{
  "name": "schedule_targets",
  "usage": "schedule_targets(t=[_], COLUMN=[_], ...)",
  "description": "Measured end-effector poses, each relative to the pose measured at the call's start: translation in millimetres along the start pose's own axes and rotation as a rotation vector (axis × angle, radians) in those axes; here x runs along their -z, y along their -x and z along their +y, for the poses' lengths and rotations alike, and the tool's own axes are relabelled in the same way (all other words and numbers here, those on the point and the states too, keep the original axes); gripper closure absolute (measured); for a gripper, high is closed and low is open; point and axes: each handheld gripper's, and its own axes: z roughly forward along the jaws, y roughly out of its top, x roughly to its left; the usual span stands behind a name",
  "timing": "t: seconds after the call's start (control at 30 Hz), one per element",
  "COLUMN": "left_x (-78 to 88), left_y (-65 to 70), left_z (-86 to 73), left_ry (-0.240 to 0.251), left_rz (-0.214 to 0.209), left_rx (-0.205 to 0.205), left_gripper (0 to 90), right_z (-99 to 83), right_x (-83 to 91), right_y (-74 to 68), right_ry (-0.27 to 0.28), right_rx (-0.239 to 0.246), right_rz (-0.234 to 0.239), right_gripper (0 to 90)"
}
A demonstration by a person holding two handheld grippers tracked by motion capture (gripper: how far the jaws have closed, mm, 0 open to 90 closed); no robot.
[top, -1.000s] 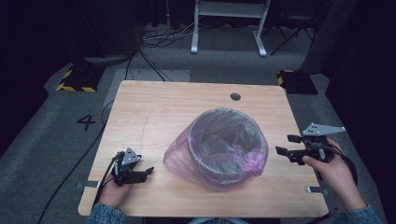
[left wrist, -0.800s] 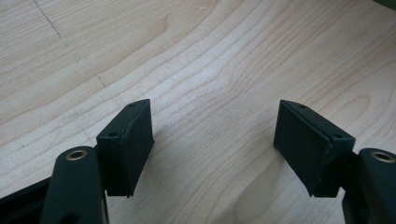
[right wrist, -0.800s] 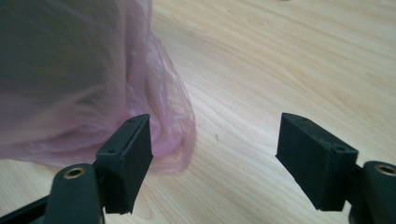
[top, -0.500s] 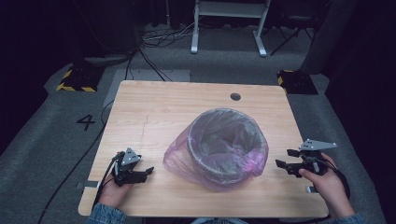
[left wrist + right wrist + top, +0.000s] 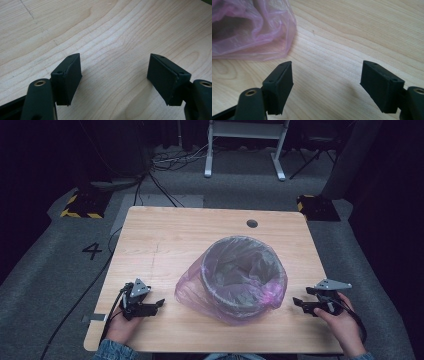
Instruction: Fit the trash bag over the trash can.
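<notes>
A round bin (image 5: pixel 243 270) lined with a pink plastic bag (image 5: pixel 197 292) stands on the wooden table (image 5: pixel 165 240), right of its middle. My left gripper (image 5: pixel 159 304) rests low at the table's front left, open, with bare wood between its jaws (image 5: pixel 115 75). Right of the bin, my right gripper (image 5: pixel 298 304) sits low over the table, pointing toward the bag. It is open with nothing between its fingers (image 5: pixel 327 80). In the right gripper view the pink bag (image 5: pixel 254 30) bulges at the upper left, apart from the jaws.
A dark round hole (image 5: pixel 252 223) marks the table's far right part. Black cables (image 5: pixel 75 305) trail off the table's left edge onto grey carpet. A white frame's legs (image 5: pixel 245 150) stand on the floor beyond the table.
My right gripper has come down from above the table's right edge to just over the wood, right of the bag. The left gripper and the bin have stayed put.
</notes>
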Motion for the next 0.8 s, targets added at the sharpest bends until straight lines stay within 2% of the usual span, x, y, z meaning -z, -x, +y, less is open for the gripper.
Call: schedule_targets(t=[0.07, 0.23, 0.47, 0.8], left_x=[0.0, 0.1, 0.1, 0.1], left_y=[0.0, 0.5, 0.4, 0.4], left_z=[0.0, 0.0, 0.1, 0.1], left_ry=[0.000, -0.002, -0.003, -0.003], left_rz=[0.000, 0.002, 0.002, 0.002], left_rx=[0.000, 0.002, 0.003, 0.003], left_gripper=[27.5, 27.2, 27.1, 27.1], right_z=[-1.2, -2.2, -4.6, -2.7], right_x=[-4.8, -14.2, -23.1, -25.3], right_y=[-1.3, -2.4, -1.7, -0.6], right_ry=[0.005, -0.010, 0.048, 0.042], right_rx=[0.003, 0.007, -0.019, -0.014], right_rz=[-0.017, -0.014, -0.040, -0.043], right_gripper=[25.5, 23.2, 14.5, 11.5])
